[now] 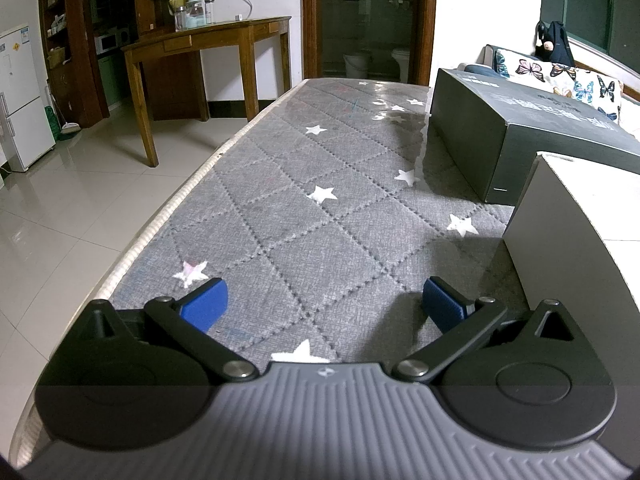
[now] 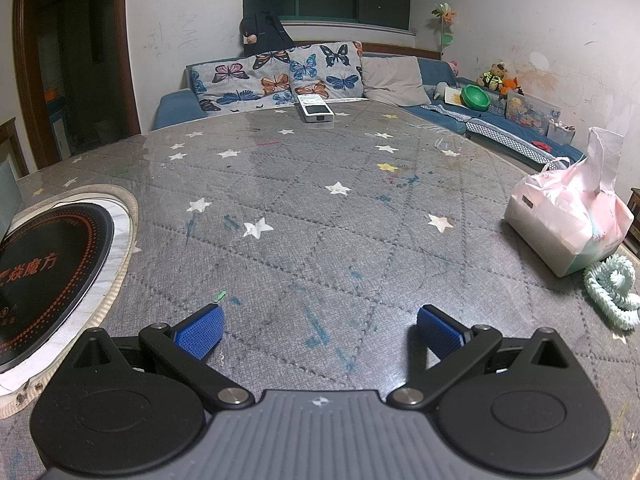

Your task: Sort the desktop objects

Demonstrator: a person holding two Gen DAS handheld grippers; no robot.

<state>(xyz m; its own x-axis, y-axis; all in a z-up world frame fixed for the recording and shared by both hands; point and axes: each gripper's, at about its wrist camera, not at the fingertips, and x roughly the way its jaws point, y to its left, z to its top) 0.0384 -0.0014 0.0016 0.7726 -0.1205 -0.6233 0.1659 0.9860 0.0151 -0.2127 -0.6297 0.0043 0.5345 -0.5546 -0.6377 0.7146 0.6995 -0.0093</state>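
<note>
My left gripper (image 1: 325,303) is open over the grey star-patterned table cover (image 1: 304,208), with nothing between its blue pads. A dark grey box (image 1: 520,120) lies to its far right, and a white box (image 1: 576,240) stands close on the right. My right gripper (image 2: 320,330) is open above the same table cover (image 2: 320,208), holding nothing. A white remote control (image 2: 315,109) lies at the far edge of the table. A pink tissue pack (image 2: 568,220) sits at the right, with a pale green ridged toy (image 2: 610,290) beside it.
A round black induction cooktop (image 2: 48,272) is set into the table at the left of the right wrist view. Behind the table is a blue sofa with butterfly cushions (image 2: 280,76). A wooden desk (image 1: 208,52) and a tiled floor (image 1: 80,200) lie left of the table.
</note>
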